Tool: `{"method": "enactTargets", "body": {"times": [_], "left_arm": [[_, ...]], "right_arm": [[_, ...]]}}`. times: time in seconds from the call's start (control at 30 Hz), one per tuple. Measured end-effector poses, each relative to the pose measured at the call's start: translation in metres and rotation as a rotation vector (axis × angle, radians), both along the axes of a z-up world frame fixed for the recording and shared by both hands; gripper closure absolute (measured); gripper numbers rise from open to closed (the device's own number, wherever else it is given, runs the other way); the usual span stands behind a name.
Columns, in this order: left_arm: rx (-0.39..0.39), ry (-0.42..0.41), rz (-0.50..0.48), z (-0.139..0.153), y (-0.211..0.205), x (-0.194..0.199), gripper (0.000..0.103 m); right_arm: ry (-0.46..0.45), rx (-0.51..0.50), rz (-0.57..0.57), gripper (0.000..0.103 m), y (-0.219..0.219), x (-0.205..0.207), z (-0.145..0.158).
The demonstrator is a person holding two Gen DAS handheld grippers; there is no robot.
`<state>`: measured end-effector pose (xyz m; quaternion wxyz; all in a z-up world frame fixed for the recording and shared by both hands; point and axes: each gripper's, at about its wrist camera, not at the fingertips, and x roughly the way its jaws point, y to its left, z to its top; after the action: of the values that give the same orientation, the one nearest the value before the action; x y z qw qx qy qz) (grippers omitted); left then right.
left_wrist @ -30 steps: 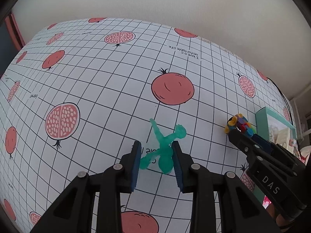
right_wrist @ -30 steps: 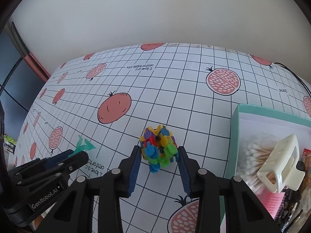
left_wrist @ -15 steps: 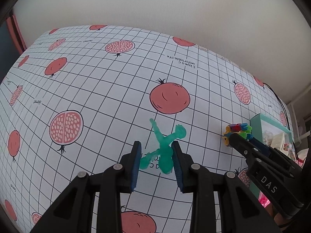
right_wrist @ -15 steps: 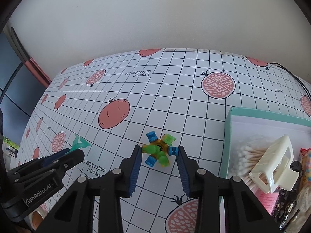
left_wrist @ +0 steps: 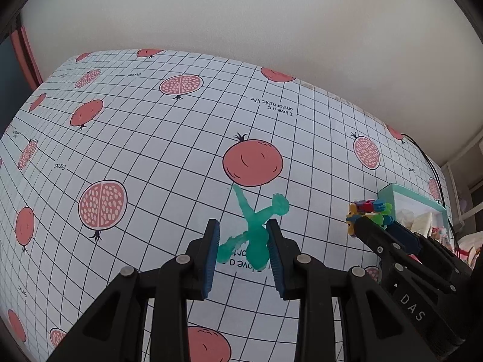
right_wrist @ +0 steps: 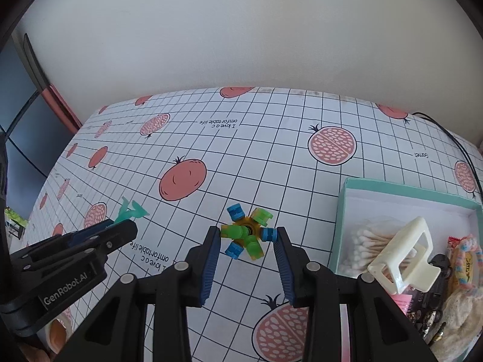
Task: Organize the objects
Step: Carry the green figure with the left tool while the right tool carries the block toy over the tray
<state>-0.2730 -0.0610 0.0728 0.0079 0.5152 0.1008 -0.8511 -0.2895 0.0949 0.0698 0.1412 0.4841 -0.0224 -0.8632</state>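
Green translucent figure (left_wrist: 256, 235) caught between the blue pads of the left gripper (left_wrist: 244, 253), arms and legs sticking out past the fingertips, lifted over the printed lettering on the pomegranate tablecloth (left_wrist: 151, 138). Clamped on its trunk, by the look of the right pad pressed against it; left pad touching only one splayed limb. Seen from the right wrist as a green tip (right_wrist: 128, 209) poking out beyond the left gripper's black body.

Multicoloured block toy (right_wrist: 247, 232), green, blue and yellow studs around a hub, pinched between the pads of the right gripper (right_wrist: 246, 246), both pads touching its outer studs. Also visible from the left wrist at that gripper's tip (left_wrist: 369, 211), raised off the cloth.

To the right, near the toy, a teal-rimmed box (right_wrist: 341, 220) with a white inside, holding cotton swabs (right_wrist: 366, 246) and a white hair claw clip (right_wrist: 401, 259) lying across them. Further right, sweet wrappers and small dark items, too cluttered to tell apart. Black cable (right_wrist: 459, 147) running along the far right edge of the table. Bare cloth between toy and box. Plain white wall behind.
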Motion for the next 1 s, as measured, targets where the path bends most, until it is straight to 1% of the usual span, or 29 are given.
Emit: {"method": "enactTargets", "body": {"times": [0.3, 0.43, 0.57, 0.7, 0.8, 1.0], "left_arm": [[-0.025, 0.058, -0.038, 0.034, 0.03, 0.01, 0.07], [-0.022, 0.086, -0.071, 0.053, 0.053, 0.019, 0.07], [-0.005, 0.107, -0.108, 0.069, 0.078, 0.033, 0.07], [-0.037, 0.114, -0.159, 0.077, 0.104, 0.048, 0.07], [-0.052, 0.129, -0.174, 0.086, 0.113, 0.058, 0.07], [-0.037, 0.177, -0.203, 0.104, 0.126, 0.079, 0.07]], "right_arm": [[0.037, 0.031, -0.027, 0.064, 0.034, 0.027, 0.037], [0.051, 0.058, -0.059, 0.064, 0.061, 0.043, 0.053], [0.054, 0.06, -0.109, 0.064, 0.094, 0.061, 0.069], [0.057, 0.064, -0.155, 0.064, 0.125, 0.081, 0.081], [0.063, 0.08, -0.181, 0.064, 0.143, 0.096, 0.089], [0.079, 0.07, -0.235, 0.064, 0.178, 0.121, 0.102]]}}
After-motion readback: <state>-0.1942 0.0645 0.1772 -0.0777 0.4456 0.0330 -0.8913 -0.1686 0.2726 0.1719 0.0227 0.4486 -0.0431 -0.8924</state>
